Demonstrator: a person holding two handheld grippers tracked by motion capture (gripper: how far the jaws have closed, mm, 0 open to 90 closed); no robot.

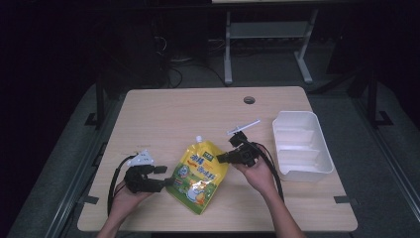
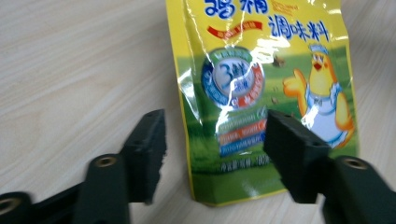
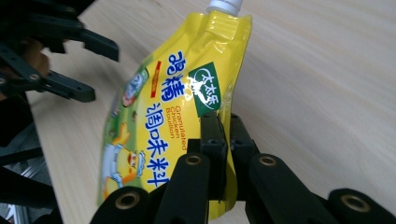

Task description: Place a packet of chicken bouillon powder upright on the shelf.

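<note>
Right gripper view: right gripper [image 3: 223, 140] pinches the yellow pouch's [image 3: 177, 102] edge. Left gripper [image 2: 212, 149], jaws wide, straddles the pouch's bottom corner near the worktop's [image 1: 163, 114] front edge.

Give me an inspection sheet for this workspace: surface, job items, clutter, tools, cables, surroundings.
Surface: light wood table, round grommet hole near the far edge.
Job's things: yellow spouted seasoning pouch, centre front, white cap pointing away.
Clutter: white plastic tray at right; thin white stick beside it.
Tools: left tool open, jaws either side of the pouch's bottom corner, not pressing; right tool shut on the pouch's edge.
Cables: black cable loops from left tool; another trails along the right forearm.
Surroundings: dark room, grey desk frame behind.
</note>
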